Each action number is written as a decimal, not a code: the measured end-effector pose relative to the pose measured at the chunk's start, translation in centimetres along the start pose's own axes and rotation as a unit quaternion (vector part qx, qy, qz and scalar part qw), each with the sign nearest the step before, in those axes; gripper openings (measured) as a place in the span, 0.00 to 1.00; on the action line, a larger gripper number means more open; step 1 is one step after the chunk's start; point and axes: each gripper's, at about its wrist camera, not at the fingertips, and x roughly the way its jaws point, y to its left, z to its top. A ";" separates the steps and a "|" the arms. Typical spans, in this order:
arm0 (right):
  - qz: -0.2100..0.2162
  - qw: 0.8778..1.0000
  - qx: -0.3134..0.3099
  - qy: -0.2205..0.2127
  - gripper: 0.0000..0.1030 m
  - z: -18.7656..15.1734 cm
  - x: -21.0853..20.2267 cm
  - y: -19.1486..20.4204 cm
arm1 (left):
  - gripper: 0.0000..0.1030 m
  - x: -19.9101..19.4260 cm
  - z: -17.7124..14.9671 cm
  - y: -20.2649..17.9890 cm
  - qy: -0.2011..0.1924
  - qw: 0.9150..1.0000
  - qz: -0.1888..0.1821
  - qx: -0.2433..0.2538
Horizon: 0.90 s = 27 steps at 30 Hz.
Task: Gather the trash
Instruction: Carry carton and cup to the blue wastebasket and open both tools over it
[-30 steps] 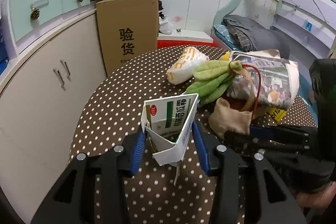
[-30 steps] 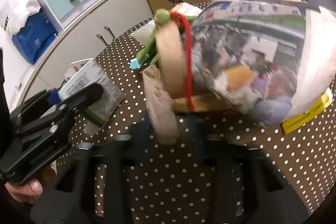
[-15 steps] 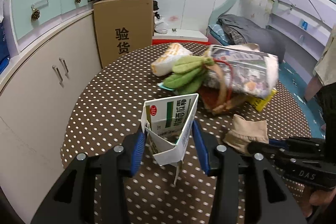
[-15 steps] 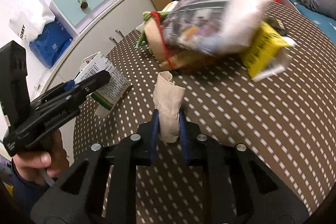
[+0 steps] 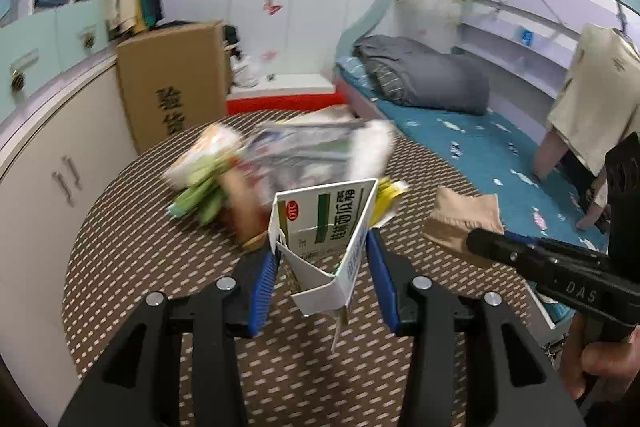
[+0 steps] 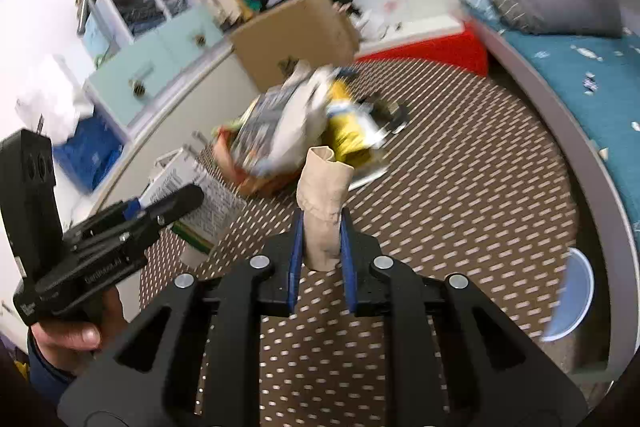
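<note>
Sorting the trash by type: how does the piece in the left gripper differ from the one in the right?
The medicine box in the left gripper is stiff white printed cardboard, open at the top; the tan wad in the right gripper is soft, plain and crumpled. The box spreads its jaws wider. Both are clamped, lifted off the dotted table.

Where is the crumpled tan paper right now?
Clamped in the right claw, lifted above the dotted table, right of the medicine box in the left claw.
</note>
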 end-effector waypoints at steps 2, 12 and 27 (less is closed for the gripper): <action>-0.010 1.000 0.005 -0.021 0.17 0.6 -1.6 -1.3 | 0.42 0.2 0.7 -1.6 -0.005 1.000 -0.010 0.006; -0.090 0.987 0.070 -0.115 0.17 2.7 -9.5 -10.8 | 0.42 2.4 4.9 -11.5 -0.019 0.995 -0.082 0.055; -0.207 0.956 0.186 -0.089 0.17 0.2 -11.6 -26.4 | 0.42 12.3 5.1 -27.6 0.067 0.973 -0.175 0.137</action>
